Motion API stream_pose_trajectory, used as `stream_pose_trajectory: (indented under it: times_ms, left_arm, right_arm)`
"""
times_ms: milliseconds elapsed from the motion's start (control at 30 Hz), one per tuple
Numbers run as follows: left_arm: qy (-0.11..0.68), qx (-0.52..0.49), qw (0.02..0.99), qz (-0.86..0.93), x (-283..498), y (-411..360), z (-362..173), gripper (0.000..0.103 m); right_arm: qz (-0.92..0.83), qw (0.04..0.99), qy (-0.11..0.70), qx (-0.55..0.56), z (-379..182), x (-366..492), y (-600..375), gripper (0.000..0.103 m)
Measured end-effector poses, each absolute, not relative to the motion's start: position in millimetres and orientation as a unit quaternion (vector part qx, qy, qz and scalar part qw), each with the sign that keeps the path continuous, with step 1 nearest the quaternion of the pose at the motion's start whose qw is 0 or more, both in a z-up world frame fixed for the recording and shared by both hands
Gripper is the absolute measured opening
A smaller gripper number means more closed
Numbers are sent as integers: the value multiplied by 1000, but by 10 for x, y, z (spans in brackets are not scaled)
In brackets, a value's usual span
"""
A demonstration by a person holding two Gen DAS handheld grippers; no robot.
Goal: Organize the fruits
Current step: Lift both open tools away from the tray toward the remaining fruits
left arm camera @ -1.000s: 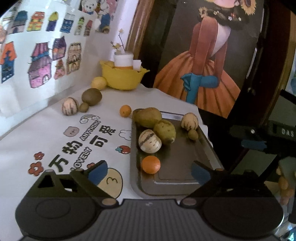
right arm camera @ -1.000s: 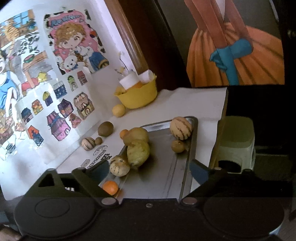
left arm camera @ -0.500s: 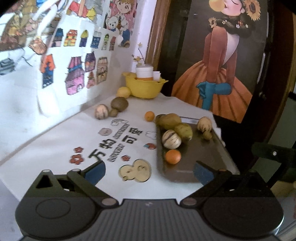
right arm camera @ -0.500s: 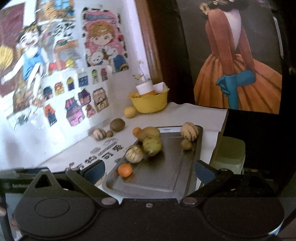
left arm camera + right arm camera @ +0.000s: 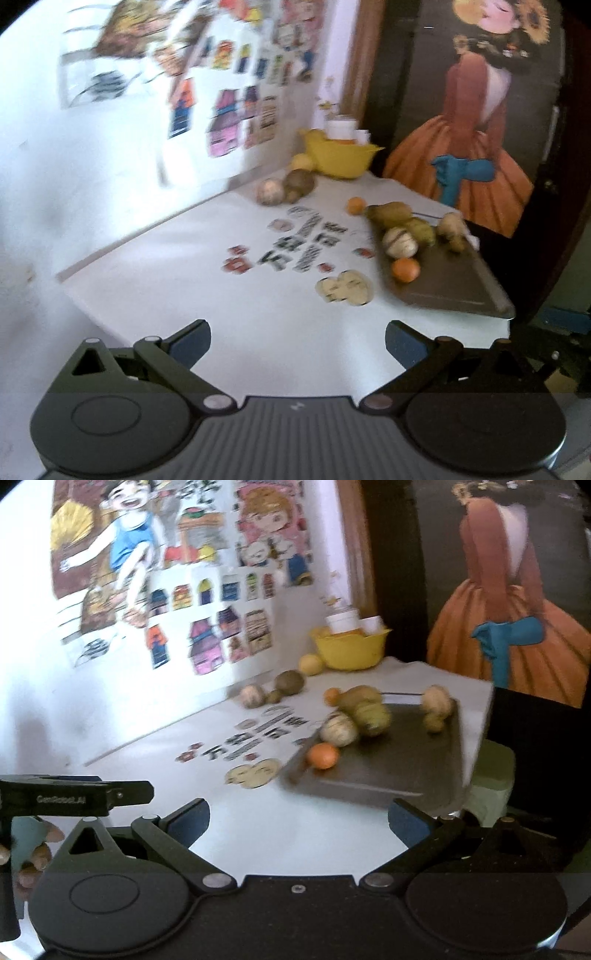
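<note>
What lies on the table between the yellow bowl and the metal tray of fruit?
In the right wrist view, a small orange lies on the cloth between the yellow bowl and the tray.

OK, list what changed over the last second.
Both claws, left claw and right claw, pulled back from the tray, which now looks smaller and farther off. Both stand open and empty; nothing taken or released. The fruit, including the orange, stayed put.

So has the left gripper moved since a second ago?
Yes. The left gripper has backed away from the metal tray, which now looks smaller and farther off.
</note>
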State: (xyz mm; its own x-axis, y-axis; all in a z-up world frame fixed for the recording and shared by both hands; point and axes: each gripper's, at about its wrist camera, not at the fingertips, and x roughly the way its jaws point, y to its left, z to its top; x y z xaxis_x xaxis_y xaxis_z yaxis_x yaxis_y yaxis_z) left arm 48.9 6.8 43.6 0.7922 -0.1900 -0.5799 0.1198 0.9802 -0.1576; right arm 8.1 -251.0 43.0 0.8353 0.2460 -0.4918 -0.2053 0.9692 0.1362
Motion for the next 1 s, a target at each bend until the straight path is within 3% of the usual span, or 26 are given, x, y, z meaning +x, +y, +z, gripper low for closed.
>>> stream_pose_trajectory:
  times_ms: [500,1000]
  left_arm:
    - [337,-91,937,25,303,863,226,103]
    - [319,-83,943,48,766,917,347,103]
  right_arm:
    - [167,943,285,29,226,228,-1903,102]
    - [210,942,262,-23,505,896,-2005,102]
